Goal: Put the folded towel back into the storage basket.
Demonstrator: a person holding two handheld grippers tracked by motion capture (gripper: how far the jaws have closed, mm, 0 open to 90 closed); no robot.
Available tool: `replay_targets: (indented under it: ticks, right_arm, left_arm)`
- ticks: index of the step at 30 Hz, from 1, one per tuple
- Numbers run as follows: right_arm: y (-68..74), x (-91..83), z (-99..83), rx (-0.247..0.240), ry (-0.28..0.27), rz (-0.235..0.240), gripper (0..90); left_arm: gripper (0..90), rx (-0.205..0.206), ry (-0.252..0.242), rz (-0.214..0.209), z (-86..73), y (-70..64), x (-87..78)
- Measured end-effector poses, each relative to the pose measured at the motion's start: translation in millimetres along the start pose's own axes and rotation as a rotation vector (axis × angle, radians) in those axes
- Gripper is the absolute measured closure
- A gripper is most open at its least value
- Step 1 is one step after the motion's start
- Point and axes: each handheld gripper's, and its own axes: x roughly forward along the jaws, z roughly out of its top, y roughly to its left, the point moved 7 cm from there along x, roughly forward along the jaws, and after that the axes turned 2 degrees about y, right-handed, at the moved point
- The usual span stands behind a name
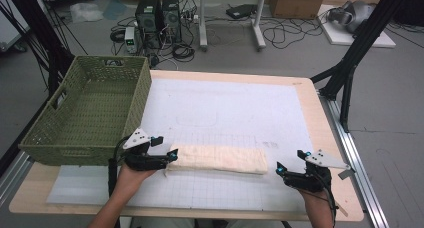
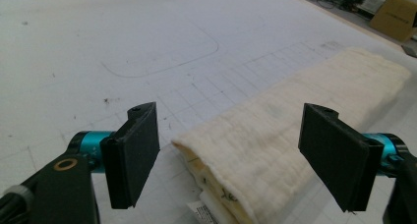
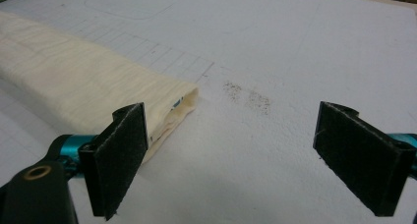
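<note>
A cream folded towel (image 1: 220, 159) lies as a long strip near the table's front edge, on the white gridded mat (image 1: 225, 113). My left gripper (image 1: 167, 149) stands open at the towel's left end; in the left gripper view that end of the towel (image 2: 275, 140) lies between the two black jaws, with a label showing at the folded edge. My right gripper (image 1: 289, 161) is open just right of the towel's right end; in the right gripper view that open end of the towel (image 3: 98, 86) sits beside the left jaw, and bare mat lies between the jaws.
A green woven basket (image 1: 55, 133) with nothing in it stands on the table's left part, close behind my left gripper. The wooden table edge (image 1: 330, 138) runs along the right. Black tripod legs (image 1: 350, 63), computers and cables are on the floor beyond.
</note>
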Motion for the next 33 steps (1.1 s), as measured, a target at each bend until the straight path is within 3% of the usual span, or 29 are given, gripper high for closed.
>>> replay_targets:
  ticks: [9,15,24,29,33]
  right_arm:
    - [1.1,2.5,-1.4,-0.006,0.007,0.007,12.5]
    - [3.9,5.0,-3.9,-0.006,0.028,0.02,12.5]
    - [5.3,7.8,-5.3,-0.016,0.038,0.032,12.5]
    - [6.1,9.2,-6.5,-0.018,0.047,0.039,12.5]
    - [7.3,10.8,-7.7,-0.02,0.055,0.046,12.6]
  left_arm:
    - [29.0,-0.011,0.085,-0.01,-13.2,-2.4,5.7]
    - [30.9,-0.017,0.148,0.006,-23.6,-2.6,10.3]
    - [31.7,0.013,0.206,0.029,-30.2,-2.8,11.7]
    - [37.1,0.037,0.271,0.028,-35.0,-3.9,13.7]
    - [37.1,0.053,0.284,0.038,-35.0,-5.0,13.9]
